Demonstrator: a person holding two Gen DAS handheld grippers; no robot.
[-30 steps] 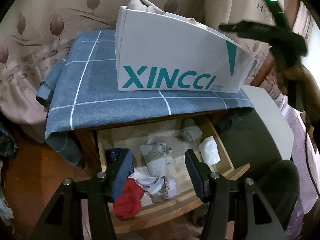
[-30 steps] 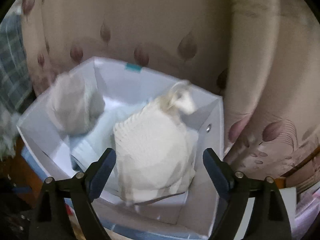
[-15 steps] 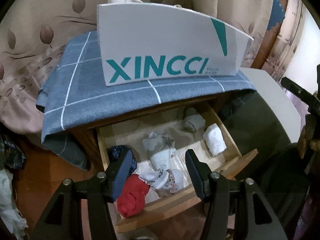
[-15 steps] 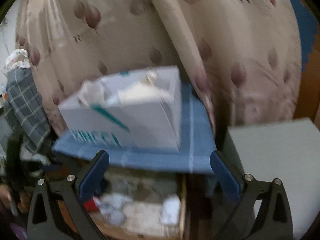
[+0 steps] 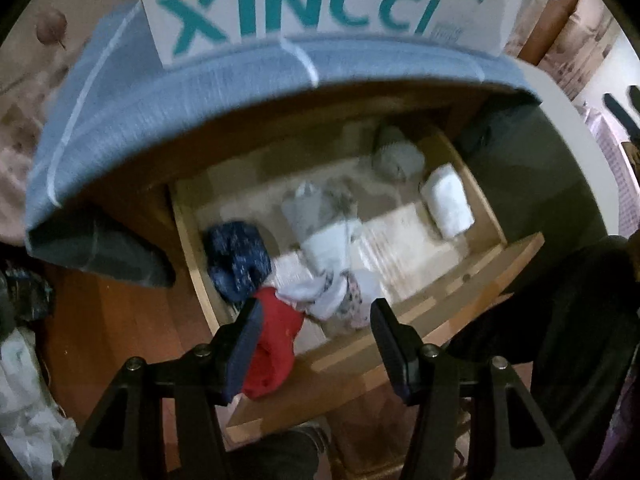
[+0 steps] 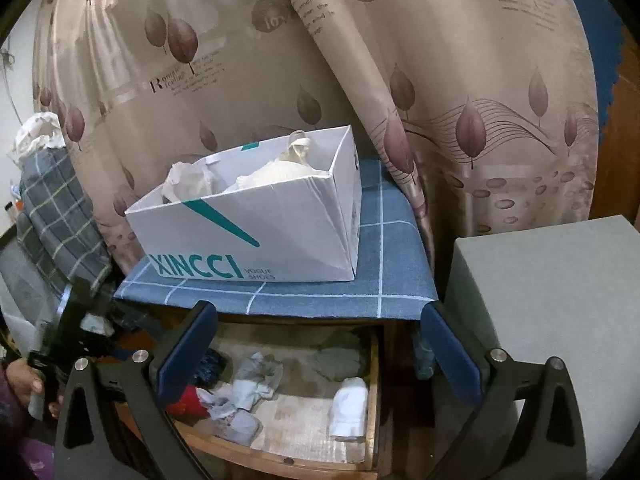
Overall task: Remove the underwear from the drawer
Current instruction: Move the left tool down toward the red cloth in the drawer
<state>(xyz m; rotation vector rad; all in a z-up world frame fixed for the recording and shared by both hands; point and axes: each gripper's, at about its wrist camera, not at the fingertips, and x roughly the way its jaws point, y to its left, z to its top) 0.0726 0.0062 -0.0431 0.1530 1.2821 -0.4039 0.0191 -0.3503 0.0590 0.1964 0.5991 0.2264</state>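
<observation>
Above open drawer (image 5: pixel 472 276): left gripper (image 5: pixel 316 340) spread, empty, just over near-left pile of underwear: red piece (image 5: pixel 276 340), white bundle (image 5: pixel 316 296). Right gripper (image 6: pixel 316 348) spread, empty, held back. Step, likely: approach for pick. Next: lower left, pinch one piece only. XINCCI shoebox (image 6: pixel 260 236) behind on blue cloth (image 6: pixel 384 280).

A home bedroom: leaf-printed curtains (image 6: pixel 440 80) behind a wooden nightstand draped in blue checked cloth (image 6: pixel 384 280), open drawer (image 6: pixel 374 392) of rolled underwear (image 6: pixel 348 408), shoebox (image 6: pixel 260 236) on top.
</observation>
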